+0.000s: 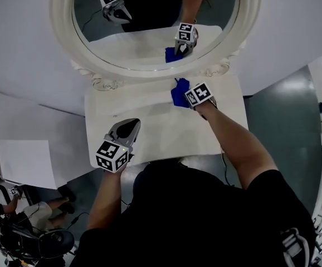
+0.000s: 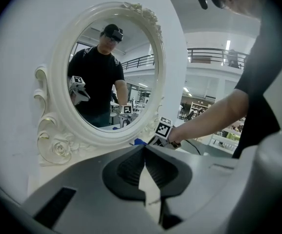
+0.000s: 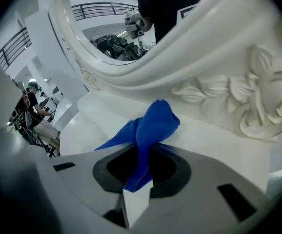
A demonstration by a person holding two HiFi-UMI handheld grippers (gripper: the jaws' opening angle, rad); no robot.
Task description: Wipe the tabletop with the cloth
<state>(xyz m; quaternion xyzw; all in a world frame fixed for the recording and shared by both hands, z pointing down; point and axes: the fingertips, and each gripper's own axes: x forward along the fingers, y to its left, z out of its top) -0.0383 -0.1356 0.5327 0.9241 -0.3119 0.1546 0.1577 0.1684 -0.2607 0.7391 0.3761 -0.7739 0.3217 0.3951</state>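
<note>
A blue cloth (image 1: 179, 92) is pinched in my right gripper (image 1: 184, 96) at the back of the white tabletop (image 1: 166, 132), close under the mirror frame. In the right gripper view the blue cloth (image 3: 148, 135) bunches up out of the shut jaws of that gripper (image 3: 140, 172) and touches the tabletop (image 3: 199, 133). My left gripper (image 1: 128, 128) hovers over the front left of the table; in its own view the left gripper (image 2: 144, 152) has its jaws closed together with nothing between them.
An ornate white oval mirror (image 1: 102, 71) stands at the table's back edge and reflects both grippers. A white wall lies behind it. A carved flower (image 3: 260, 101) on the frame is just right of the cloth. Another person (image 1: 22, 213) sits at lower left.
</note>
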